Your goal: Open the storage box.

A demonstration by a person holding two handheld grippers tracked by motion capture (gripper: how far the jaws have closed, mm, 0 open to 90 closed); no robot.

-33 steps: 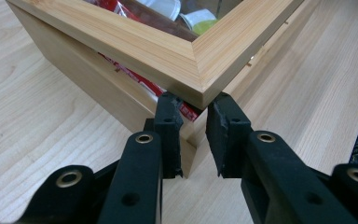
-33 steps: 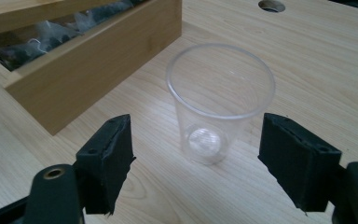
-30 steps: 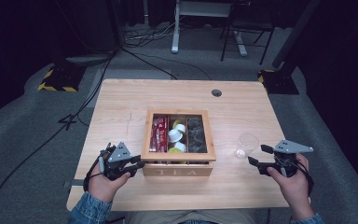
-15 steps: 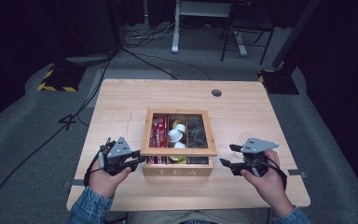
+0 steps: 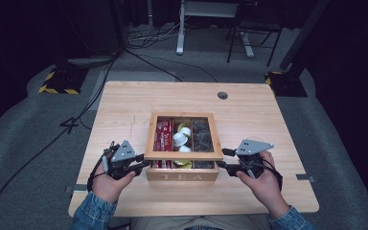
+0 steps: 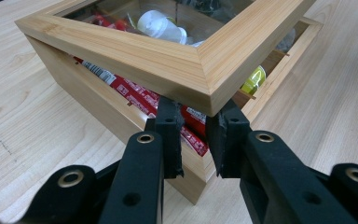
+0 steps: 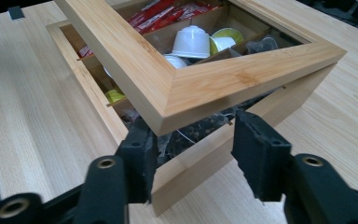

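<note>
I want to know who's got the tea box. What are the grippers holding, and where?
Left gripper pinches the tea box's front-left corner wall under the raised lid. Right gripper straddles the front-right corner, gripping nothing yet.

I see a light bamboo tea box [image 5: 182, 175] near my edge of the table, its glass-paned wooden lid [image 5: 182, 155] raised partway, tilted above the base. Inside sit red sachets [image 5: 163, 132], white capsules [image 5: 180, 138] and dark packets [image 5: 201, 134].

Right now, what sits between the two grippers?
High view: the wooden tea box, its glass-framed lid lifted at the front, spans the stretch from left gripper to right gripper. Red packets and white pods lie inside.
</note>
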